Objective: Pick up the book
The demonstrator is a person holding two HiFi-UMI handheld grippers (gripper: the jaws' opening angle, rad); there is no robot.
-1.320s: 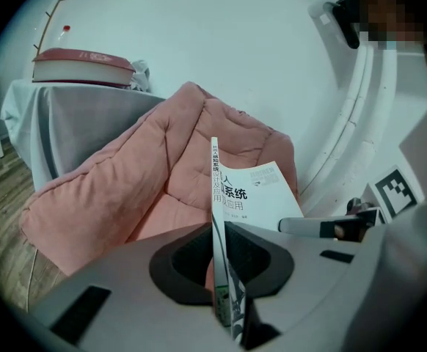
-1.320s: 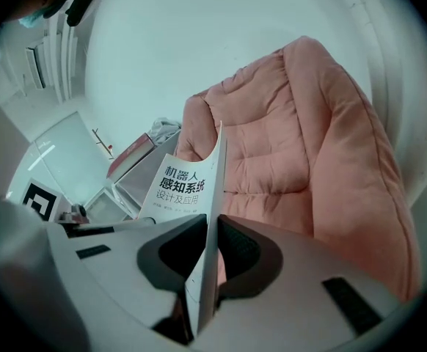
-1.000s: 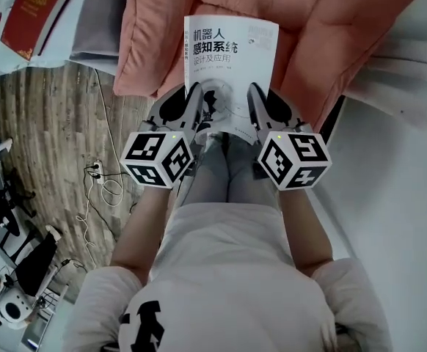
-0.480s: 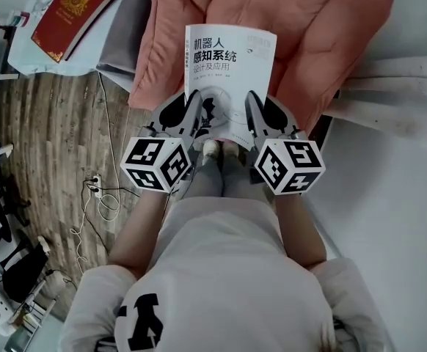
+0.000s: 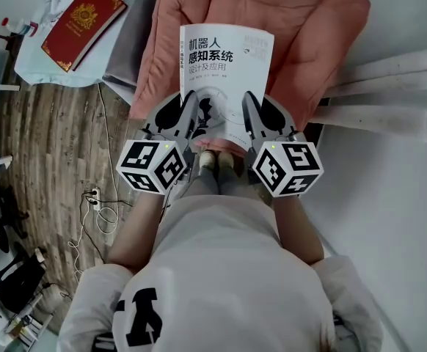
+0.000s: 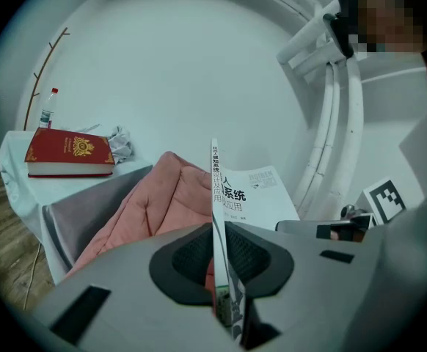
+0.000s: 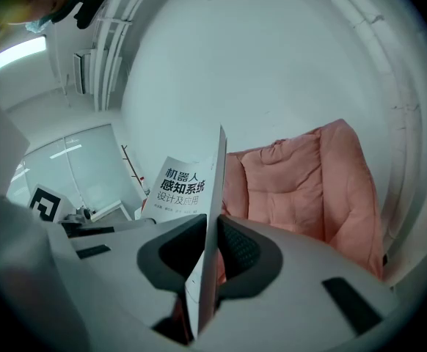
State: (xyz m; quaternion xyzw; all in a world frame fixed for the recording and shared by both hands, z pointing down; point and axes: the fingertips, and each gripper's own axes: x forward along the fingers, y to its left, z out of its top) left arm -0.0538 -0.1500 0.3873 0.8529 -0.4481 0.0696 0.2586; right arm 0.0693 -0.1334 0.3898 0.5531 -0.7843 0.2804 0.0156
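A thin white book (image 5: 224,68) with black Chinese print on its cover hangs flat in the air above a salmon-pink quilt (image 5: 312,28). My left gripper (image 5: 193,114) is shut on the book's near left edge, and my right gripper (image 5: 249,114) is shut on its near right edge. In the left gripper view the book (image 6: 254,193) runs edge-on between the black pads (image 6: 195,259). The right gripper view shows the book (image 7: 184,185) the same way, pinched between the pads (image 7: 239,251).
A red hardback book (image 5: 81,24) lies on a white-clothed low table (image 5: 34,61) at the upper left. A grey cushion (image 5: 129,57) sits beside the quilt. Cables and a power strip (image 5: 96,196) lie on the wood floor. A white frame (image 5: 389,94) runs at the right.
The view has shifted: the red book has come further into the frame at the upper left. Both grippers keep their hold on the white book, which sits slightly higher in the frame.
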